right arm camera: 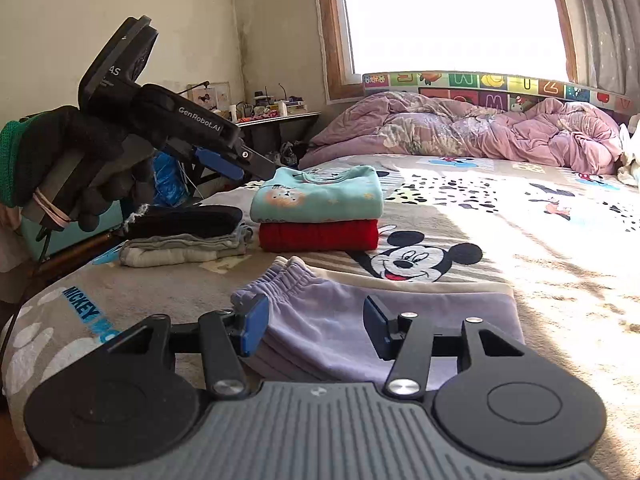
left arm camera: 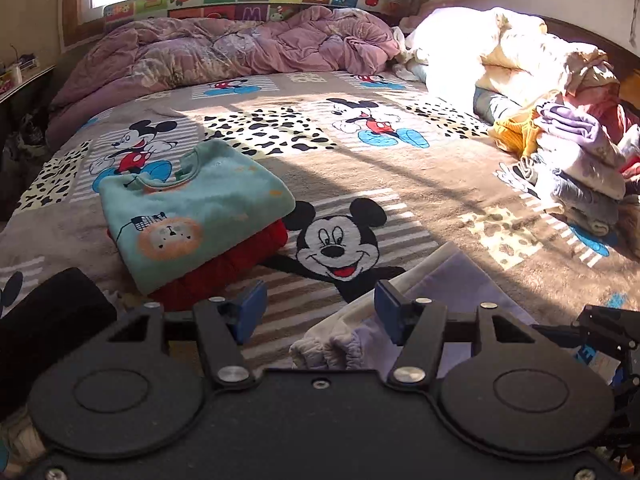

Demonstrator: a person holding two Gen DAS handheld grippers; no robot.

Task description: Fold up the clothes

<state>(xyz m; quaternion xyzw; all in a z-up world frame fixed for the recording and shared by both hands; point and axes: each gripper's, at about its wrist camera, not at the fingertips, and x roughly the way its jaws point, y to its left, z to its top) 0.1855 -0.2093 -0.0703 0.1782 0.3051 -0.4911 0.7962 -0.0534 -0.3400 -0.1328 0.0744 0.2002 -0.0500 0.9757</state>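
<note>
On the Mickey Mouse patterned bedspread point(right arm camera: 520, 216), folded lilac fleece trousers with an elastic waistband point(right arm camera: 340, 320) lie flat over a cream garment point(right arm camera: 440, 282). Right gripper point(right arm camera: 316, 326): jaws apart, just above the lilac fabric. Left gripper point(left arm camera: 320, 306): jaws apart, empty. Beyond, a folded teal lion-print sweatshirt point(left arm camera: 192, 208) rests on a folded red knit point(right arm camera: 320, 236).

The red garment point(left arm camera: 224, 276) lies mostly hidden under the teal sweater point(left arm camera: 188, 208), the heap of clothes point(left arm camera: 580, 160) is cut off at the right edge, and the shelf clutter point(right arm camera: 272, 108) is too small to tell.
</note>
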